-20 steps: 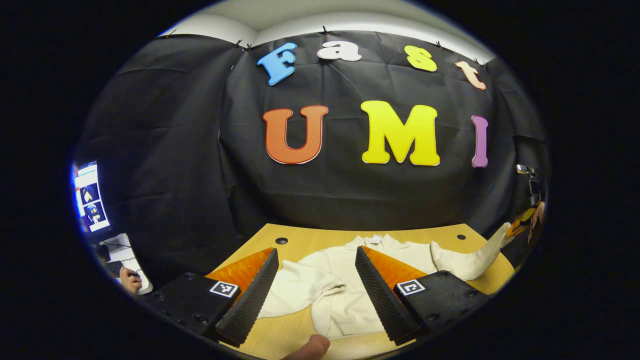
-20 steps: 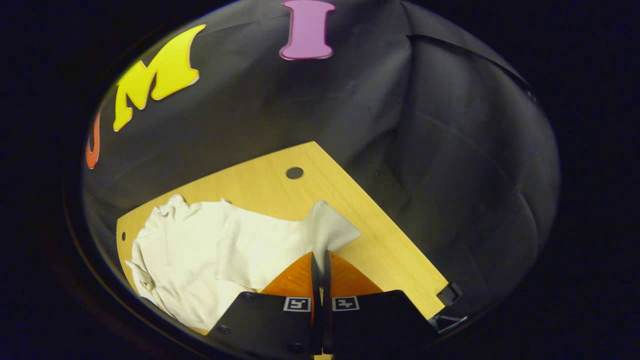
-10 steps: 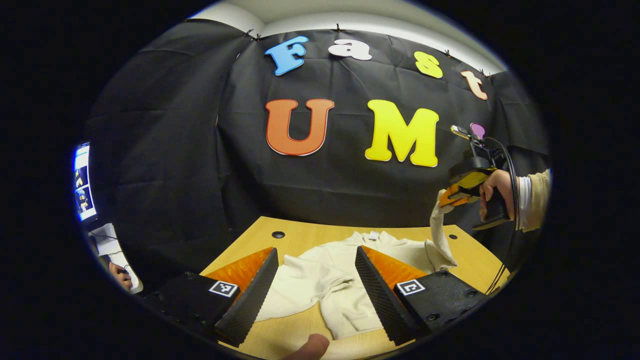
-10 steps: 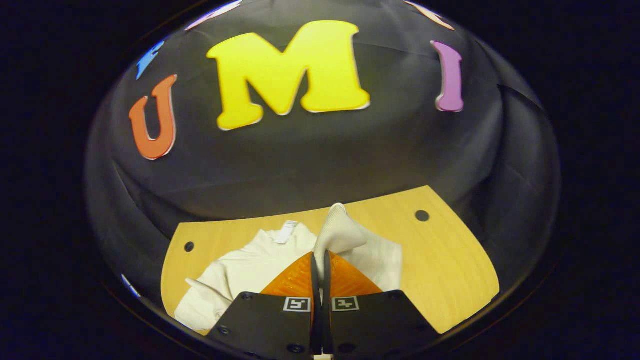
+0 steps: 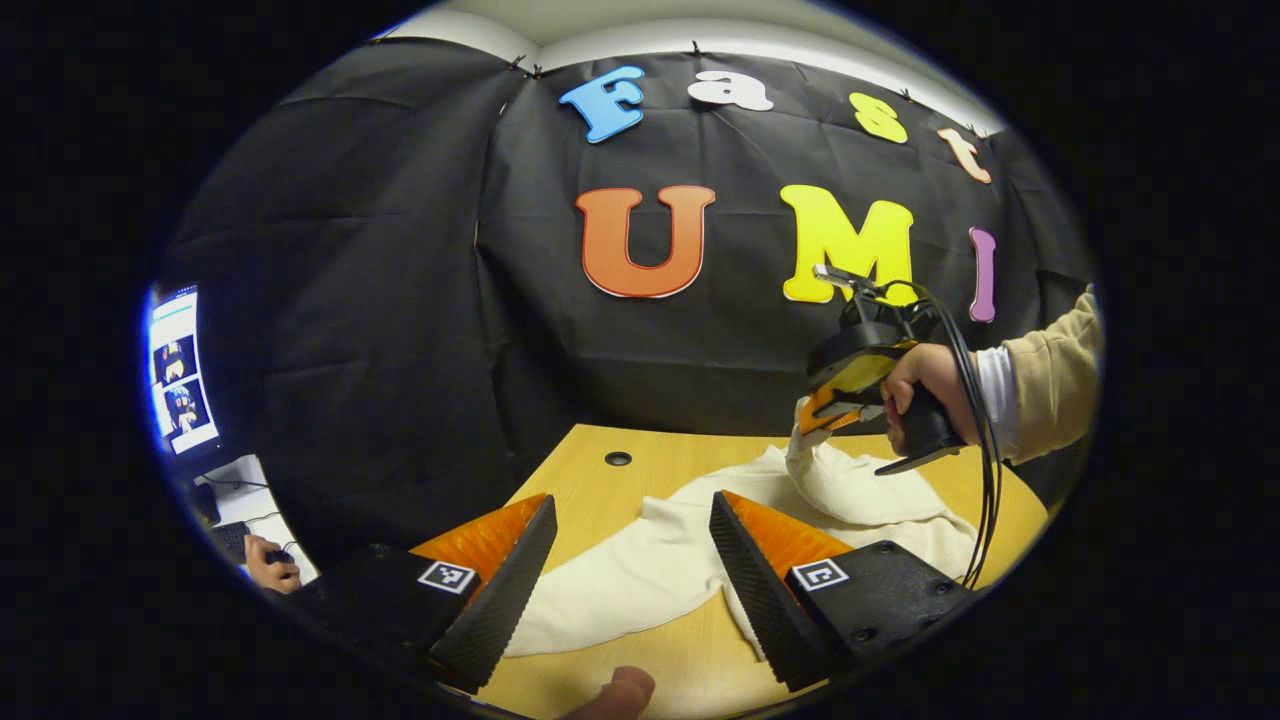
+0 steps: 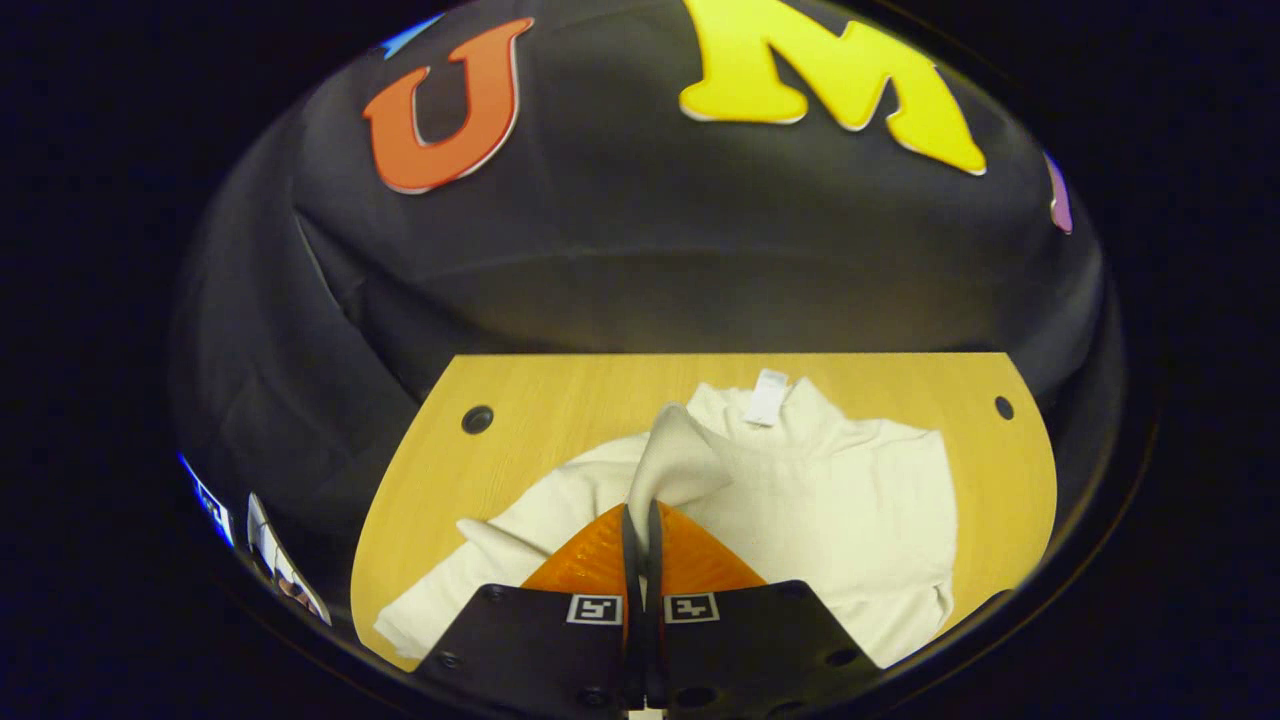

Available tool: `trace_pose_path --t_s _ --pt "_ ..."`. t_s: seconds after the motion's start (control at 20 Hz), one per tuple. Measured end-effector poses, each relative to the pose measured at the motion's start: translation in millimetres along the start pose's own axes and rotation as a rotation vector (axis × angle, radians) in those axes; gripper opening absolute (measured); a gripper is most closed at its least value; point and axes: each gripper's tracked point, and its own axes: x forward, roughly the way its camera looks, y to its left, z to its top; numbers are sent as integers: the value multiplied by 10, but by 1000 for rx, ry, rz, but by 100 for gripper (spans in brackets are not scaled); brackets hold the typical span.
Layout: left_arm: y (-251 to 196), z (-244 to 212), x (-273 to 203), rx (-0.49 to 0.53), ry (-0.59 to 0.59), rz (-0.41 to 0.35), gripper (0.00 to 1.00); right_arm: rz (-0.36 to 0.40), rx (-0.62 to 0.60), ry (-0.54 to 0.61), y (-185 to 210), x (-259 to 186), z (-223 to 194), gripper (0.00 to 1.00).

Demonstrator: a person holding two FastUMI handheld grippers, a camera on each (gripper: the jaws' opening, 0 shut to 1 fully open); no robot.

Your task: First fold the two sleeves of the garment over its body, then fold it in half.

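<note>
Right tool point(image 6: 640, 520) clenched on sleeve point(image 6: 675, 465) above garment point(image 6: 850, 520); left tool point(image 5: 630, 560) released, near table point(image 5: 590, 480) edge.

From the right gripper view, the near hem of the cream garment point(image 6: 850, 510) is hidden from us behind the right gripper point(image 6: 640, 520), and its pinched sleeve cuff point(image 6: 672, 465) vanishes between the closed fingers. In the left gripper view, the garment's right side lies behind the left gripper's right finger point(image 5: 745, 570). The monitor point(image 5: 178, 370) at the left edge is cut off, its contents too small for us to read.
</note>
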Motion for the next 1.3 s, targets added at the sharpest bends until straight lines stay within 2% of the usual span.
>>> trace_pose_path --t_s 0.15,0.3,0.35,0.5,0.55,0.6,0.8,0.9,0.95,1.05,1.1,1.3 --pt "88 -200 -34 6 45 19 99 5 -113 88 240 386 -309 0" --pt "163 -410 -118 14 81 32 99 -3 -306 94 341 601 -439 1" --pt "152 -490 -144 13 97 28 99 7 -321 96 402 615 -446 1" --pt "191 -678 -203 -3 134 46 99 -31 -368 82 432 668 -444 3" --pt "221 -747 -224 -16 152 54 99 -11 -354 73 504 638 -428 4" --pt "236 -808 -246 -32 166 61 99 14 -337 66 586 614 -430 14" --pt "311 -884 -272 -46 181 87 99 27 -335 -16 621 279 -185 22" --pt "350 -900 -291 -36 181 108 99 62 -315 -65 607 -16 -42 78" --pt "380 -924 -292 -36 186 121 99 99 -309 -83 587 -178 13 81" --pt "371 -1014 -242 -46 208 114 99 187 -309 -98 517 -432 20 96" --pt "398 -1091 -216 -50 235 123 99 207 -302 -109 399 -576 7 99" --pt "559 -1416 -163 -84 333 185 99 238 -235 -137 -221 -979 -101 98"
